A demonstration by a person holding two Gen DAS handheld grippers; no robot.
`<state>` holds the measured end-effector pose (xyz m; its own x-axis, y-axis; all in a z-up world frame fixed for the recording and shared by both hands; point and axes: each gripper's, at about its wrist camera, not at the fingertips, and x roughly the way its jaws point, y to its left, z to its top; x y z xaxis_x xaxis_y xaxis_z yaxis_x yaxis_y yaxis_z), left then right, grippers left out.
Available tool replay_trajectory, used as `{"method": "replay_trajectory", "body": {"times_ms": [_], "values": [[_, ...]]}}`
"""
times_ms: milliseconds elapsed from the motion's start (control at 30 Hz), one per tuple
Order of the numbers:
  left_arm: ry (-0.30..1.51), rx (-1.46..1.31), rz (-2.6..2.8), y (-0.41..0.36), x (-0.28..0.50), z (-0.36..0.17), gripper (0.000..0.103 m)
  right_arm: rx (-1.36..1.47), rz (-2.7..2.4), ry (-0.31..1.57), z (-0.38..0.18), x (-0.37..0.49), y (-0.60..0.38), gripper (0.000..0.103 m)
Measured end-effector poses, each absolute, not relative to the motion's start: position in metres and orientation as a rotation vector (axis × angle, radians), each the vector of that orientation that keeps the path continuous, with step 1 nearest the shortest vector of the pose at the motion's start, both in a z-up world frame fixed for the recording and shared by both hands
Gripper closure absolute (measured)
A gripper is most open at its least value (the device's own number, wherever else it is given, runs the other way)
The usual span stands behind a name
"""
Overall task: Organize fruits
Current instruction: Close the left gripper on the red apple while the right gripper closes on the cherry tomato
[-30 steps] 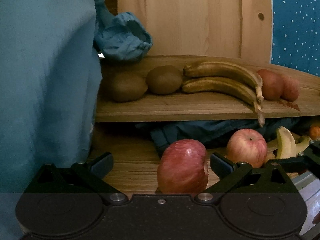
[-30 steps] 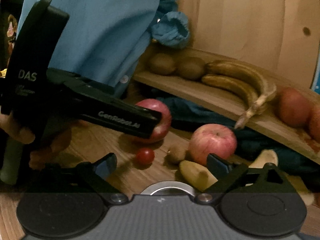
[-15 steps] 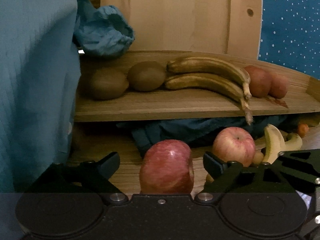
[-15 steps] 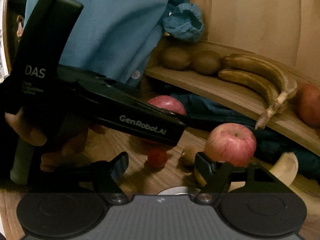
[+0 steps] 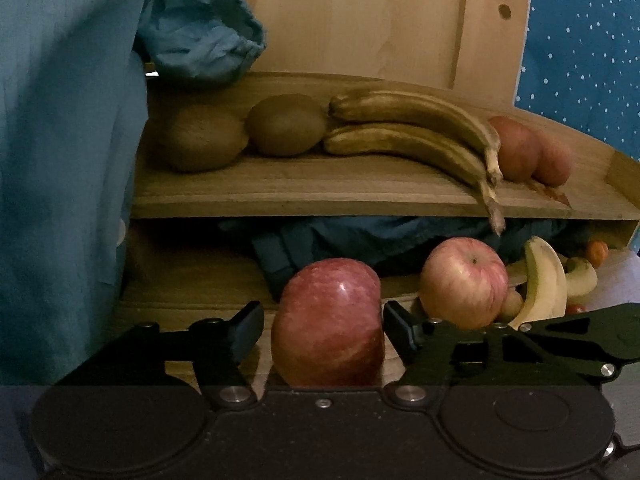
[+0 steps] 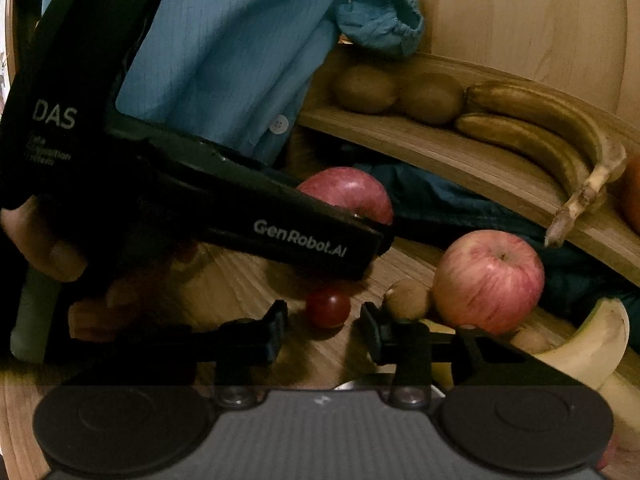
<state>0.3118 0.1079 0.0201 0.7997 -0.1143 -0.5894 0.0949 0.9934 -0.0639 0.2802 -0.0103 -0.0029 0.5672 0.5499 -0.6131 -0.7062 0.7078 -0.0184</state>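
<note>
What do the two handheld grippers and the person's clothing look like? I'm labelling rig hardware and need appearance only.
Both are matte black. The left gripper has angular open-frame linkages, silver screws and round discs on its base. The right gripper has the same build on a ribbed grey base. In the right wrist view the left gripper's body carries white "GenRobot.AI" and "DAS" lettering. The person wears a blue buttoned shirt.

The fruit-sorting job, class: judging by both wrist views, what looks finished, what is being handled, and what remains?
Done: two kiwis and two brown bananas lie on the wooden shelf. In hand: the left claw has been closing around a dark red apple, a gap still showing; the right claw has been closing around a small red fruit, not yet touching. Left: a paler apple and peeled banana pieces below.
</note>
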Motion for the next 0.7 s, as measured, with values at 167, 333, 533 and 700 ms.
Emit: {"method": "replay_trajectory", "body": {"times_ms": [167, 333, 533, 700], "values": [[0.638, -0.034, -0.125, 0.107, 0.311, 0.021, 0.042, -0.260, 0.746, 0.622, -0.003, 0.280, -0.010, 0.068], [0.638, -0.030, -0.121, 0.106, 0.308, 0.022, 0.043, -0.252, 0.737, 0.620, -0.003, 0.278, -0.012, 0.076], [0.635, -0.026, -0.111, 0.105, 0.307, 0.024, 0.043, -0.257, 0.729, 0.611, -0.002, 0.274, -0.013, 0.076], [0.628, -0.033, -0.100, 0.104, 0.300, 0.026, 0.044, -0.257, 0.722, 0.611, -0.002, 0.271, -0.016, 0.076]]}}
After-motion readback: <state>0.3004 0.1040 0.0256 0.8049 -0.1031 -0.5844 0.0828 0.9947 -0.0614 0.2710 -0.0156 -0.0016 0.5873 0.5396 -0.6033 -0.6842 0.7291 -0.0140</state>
